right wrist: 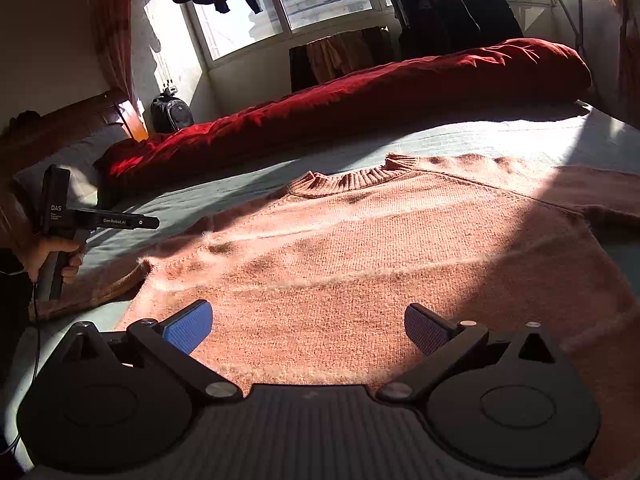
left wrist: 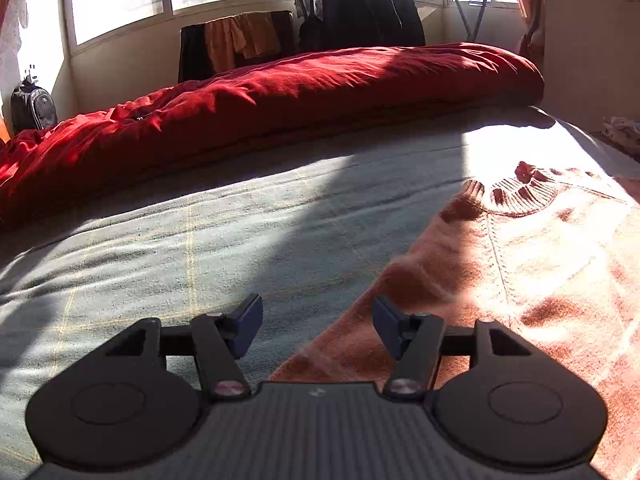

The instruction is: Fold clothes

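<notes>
A salmon-pink knitted sweater (right wrist: 360,248) lies flat on the bed, front up, its ribbed collar (right wrist: 352,178) on the far side. Its left sleeve (right wrist: 100,284) trails off toward the left edge. My right gripper (right wrist: 307,326) hovers open over the sweater's lower part, nothing between its blue pads. In the left wrist view, my left gripper (left wrist: 317,326) is open over the sweater's (left wrist: 540,260) left edge, where it meets the bed cover, and holds nothing. A person's hand (right wrist: 52,252) grips the left gripper's handle at the far left of the right wrist view.
The grey-green bed cover (left wrist: 160,240) stretches left of the sweater. A bunched red duvet (right wrist: 360,84) runs along the bed's far side. Beyond it are a backpack (right wrist: 171,114), a rack of dark clothes (right wrist: 460,12) and windows. A wooden headboard (right wrist: 60,120) stands at the left.
</notes>
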Demonstrator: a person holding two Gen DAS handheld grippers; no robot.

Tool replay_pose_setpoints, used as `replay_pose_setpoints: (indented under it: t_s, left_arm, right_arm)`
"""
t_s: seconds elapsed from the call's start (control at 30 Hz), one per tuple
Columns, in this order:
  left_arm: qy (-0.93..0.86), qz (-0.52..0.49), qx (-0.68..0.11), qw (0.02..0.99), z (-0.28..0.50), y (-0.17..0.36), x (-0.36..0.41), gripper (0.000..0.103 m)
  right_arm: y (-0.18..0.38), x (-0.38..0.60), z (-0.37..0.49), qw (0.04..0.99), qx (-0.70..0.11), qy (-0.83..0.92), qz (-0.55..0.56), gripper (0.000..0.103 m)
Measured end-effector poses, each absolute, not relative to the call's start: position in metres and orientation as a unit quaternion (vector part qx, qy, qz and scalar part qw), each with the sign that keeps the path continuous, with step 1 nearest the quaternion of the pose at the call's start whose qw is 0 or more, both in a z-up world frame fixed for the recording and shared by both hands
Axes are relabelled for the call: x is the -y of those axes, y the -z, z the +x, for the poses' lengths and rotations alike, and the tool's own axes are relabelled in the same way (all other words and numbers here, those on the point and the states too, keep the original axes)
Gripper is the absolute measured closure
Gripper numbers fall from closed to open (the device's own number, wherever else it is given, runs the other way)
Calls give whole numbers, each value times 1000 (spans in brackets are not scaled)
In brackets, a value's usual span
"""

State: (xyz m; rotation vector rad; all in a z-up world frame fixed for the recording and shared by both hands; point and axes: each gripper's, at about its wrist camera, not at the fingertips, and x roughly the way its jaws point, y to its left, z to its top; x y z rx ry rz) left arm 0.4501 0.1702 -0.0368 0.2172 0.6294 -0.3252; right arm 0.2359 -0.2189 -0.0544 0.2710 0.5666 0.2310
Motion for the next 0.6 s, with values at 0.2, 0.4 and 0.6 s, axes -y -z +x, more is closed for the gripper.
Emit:
replay_pose_setpoints:
  t_s: [0.2,0.4,0.6]
  left_arm:
    - [209,91,-324,918,498,50,-132,28]
    - [220,60,-387,893,523,87,-125,45]
    - [183,160,-361,900,504,80,-93,98]
  right_arm:
    - [55,215,236,946,-275,-125,119,0]
    - [60,226,238,945,-278,-114,125,0]
    - [71,232,245,939,-291,-114,145,0]
